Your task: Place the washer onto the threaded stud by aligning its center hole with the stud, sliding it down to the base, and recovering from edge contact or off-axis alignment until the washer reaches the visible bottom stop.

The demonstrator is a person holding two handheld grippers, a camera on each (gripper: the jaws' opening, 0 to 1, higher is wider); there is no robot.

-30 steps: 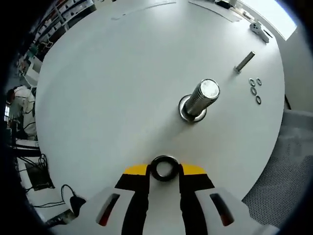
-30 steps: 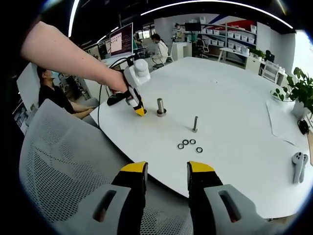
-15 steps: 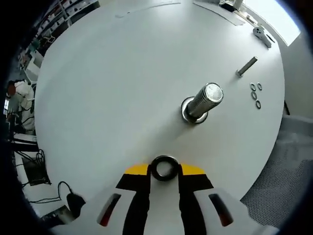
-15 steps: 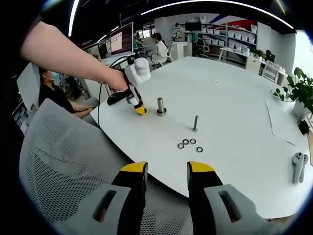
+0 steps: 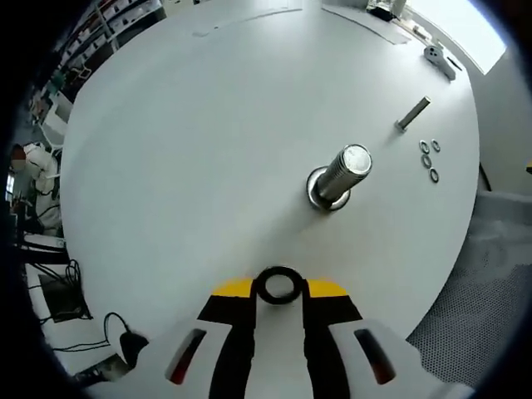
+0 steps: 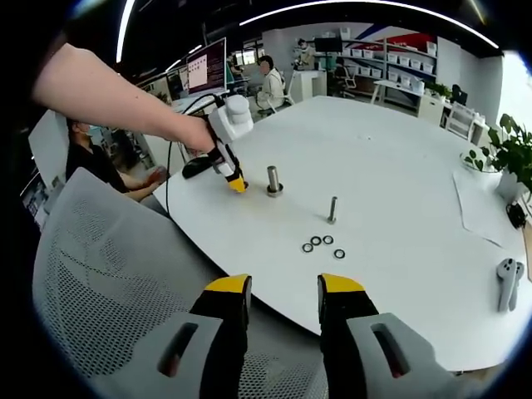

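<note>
My left gripper (image 5: 279, 293) pinches the washer (image 5: 279, 284) flat between its yellow tips, above the white table (image 5: 208, 125) and short of the threaded stud (image 5: 339, 176), which stands upright on its base. Farther right lie a loose bolt (image 5: 413, 114) and three spare washers (image 5: 429, 160). My right gripper (image 6: 283, 298) hangs spread and empty over a mesh chair (image 6: 108, 274).
</note>
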